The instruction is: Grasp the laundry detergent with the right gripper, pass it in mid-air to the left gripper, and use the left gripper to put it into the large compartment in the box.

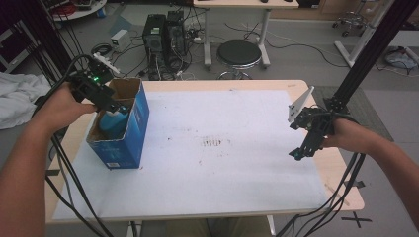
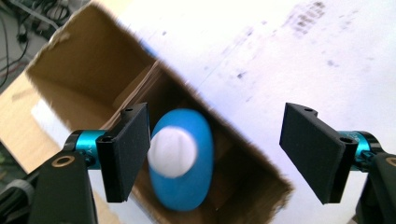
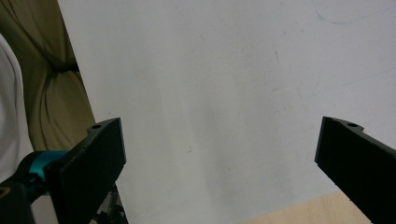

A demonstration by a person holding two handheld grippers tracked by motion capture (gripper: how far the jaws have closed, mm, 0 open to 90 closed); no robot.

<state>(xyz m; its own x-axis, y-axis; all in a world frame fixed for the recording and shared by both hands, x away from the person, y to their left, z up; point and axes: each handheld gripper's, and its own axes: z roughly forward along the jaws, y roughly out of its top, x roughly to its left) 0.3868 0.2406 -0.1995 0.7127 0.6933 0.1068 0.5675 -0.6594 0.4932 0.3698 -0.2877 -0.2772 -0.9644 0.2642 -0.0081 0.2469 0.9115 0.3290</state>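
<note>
An open blue cardboard box (image 1: 120, 129) stands at the table's left edge. Inside it lies a blue bottle (image 1: 112, 120) with a white cap (image 2: 172, 151), seen from above in the left gripper view as a blurred blue oval (image 2: 187, 177). My left gripper (image 1: 111, 104) hovers over the box mouth (image 2: 93, 79), open (image 2: 217, 156), its jaws wide apart with the bottle below them and free of both. My right gripper (image 1: 301, 150) is at the table's right side, open (image 3: 219, 158) over the white sheet with nothing between its jaws.
A white sheet (image 1: 207, 148) covers most of the wooden table (image 1: 346, 187). Cables hang off both front corners. Beyond the far edge stand a black stool (image 1: 239, 54) and computer towers (image 1: 160, 34). A black frame post (image 1: 365, 54) rises at the right.
</note>
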